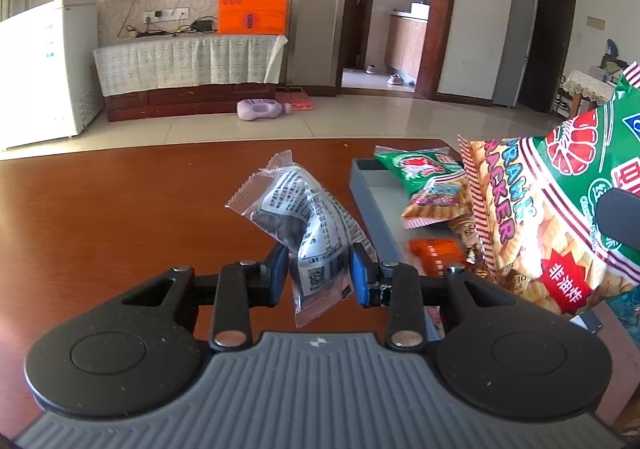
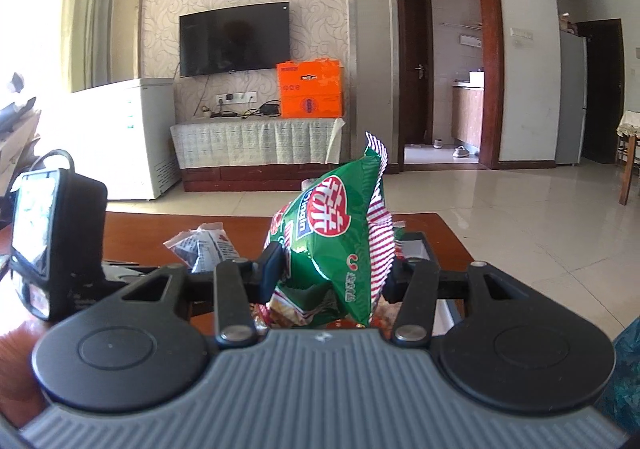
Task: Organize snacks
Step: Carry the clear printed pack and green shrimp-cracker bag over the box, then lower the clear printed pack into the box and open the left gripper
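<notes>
On the brown table (image 1: 120, 209), a grey tray (image 1: 372, 205) already holds some snacks: a small green prawn cracker bag (image 1: 430, 177), an orange packet (image 1: 438, 255) and a few small pieces beside it, so I judge the sorting is partly done. Two snacks are in the air. The left gripper (image 1: 319, 273) has its jaws pressed on a clear packet with dark contents (image 1: 304, 225), just left of the tray. The right gripper (image 2: 332, 273) is clamped on a big green prawn cracker bag (image 2: 332, 233) (above the tray, it seems). Both must still be put down; whether more snacks wait elsewhere I cannot tell.
</notes>
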Available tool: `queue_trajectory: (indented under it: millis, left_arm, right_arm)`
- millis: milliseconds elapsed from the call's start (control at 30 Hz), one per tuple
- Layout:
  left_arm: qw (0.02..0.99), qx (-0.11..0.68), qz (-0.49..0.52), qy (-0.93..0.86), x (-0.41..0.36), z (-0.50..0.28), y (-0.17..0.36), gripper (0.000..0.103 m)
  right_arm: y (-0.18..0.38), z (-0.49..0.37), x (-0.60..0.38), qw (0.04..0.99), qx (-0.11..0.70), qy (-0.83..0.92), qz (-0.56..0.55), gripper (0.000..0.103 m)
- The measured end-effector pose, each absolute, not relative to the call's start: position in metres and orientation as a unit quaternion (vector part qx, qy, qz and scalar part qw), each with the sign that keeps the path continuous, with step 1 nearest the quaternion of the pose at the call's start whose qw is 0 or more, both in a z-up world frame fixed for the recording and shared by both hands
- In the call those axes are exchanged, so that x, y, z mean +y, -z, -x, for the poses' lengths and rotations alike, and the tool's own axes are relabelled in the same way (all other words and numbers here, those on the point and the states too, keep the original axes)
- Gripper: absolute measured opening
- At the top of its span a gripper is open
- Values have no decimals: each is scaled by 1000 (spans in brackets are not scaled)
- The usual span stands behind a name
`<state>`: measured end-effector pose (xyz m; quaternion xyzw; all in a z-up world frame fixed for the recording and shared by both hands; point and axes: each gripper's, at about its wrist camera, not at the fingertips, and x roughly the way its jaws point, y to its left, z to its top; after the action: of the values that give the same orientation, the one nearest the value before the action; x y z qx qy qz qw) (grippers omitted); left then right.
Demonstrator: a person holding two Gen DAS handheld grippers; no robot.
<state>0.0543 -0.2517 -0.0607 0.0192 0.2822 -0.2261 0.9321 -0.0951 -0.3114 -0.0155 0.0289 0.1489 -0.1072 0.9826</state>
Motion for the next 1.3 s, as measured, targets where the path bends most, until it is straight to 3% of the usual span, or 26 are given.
queue_trajectory:
  millis: [1300]
  left_arm:
    - [899, 277, -32, 337, -390, -89, 87, 38]
  right_arm:
    - [23, 92, -361, 962, 184, 184, -86, 51]
